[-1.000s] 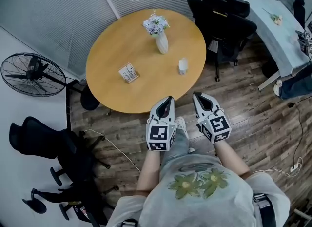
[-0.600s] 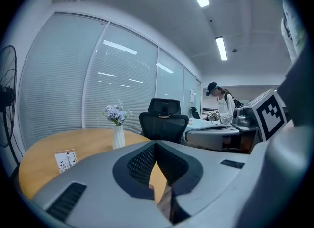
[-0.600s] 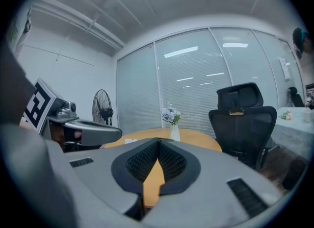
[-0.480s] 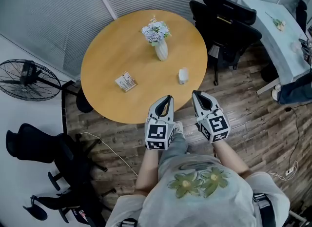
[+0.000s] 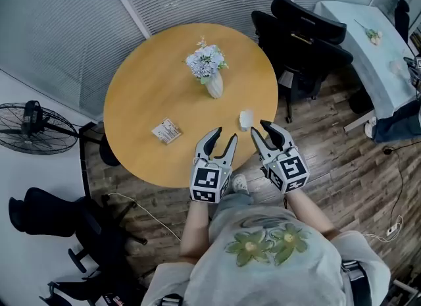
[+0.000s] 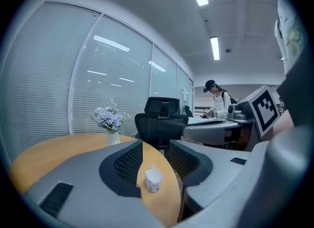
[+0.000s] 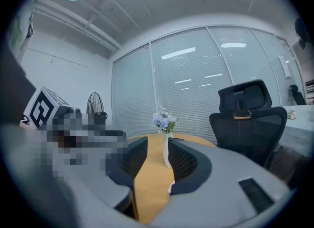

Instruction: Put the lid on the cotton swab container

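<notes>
A small white container [image 5: 245, 120] stands near the right front edge of the round wooden table [image 5: 151, 87]. A flat rectangular pack [image 5: 166, 131] lies to its left. My left gripper [image 5: 224, 135] hovers over the table's near edge with its jaws opening and nothing between them. In the left gripper view the white container [image 6: 152, 179] shows on the table beyond the gap, apart from the fingers. My right gripper [image 5: 259, 127] is just in front of the container, jaws also opening and empty. Its own view looks along the table toward the vase [image 7: 165, 124].
A white vase of pale flowers [image 5: 207, 71] stands mid-table. Black office chairs [image 5: 299, 28] crowd the far right side, with a light table [image 5: 368, 48] beyond. A floor fan [image 5: 33, 127] and another black chair [image 5: 46, 212] are at the left. A person [image 6: 216, 99] stands in the distance.
Both grippers have come forward from over the floor to the table's near edge. Their jaws, shut in the earlier frames, now stand parted.
</notes>
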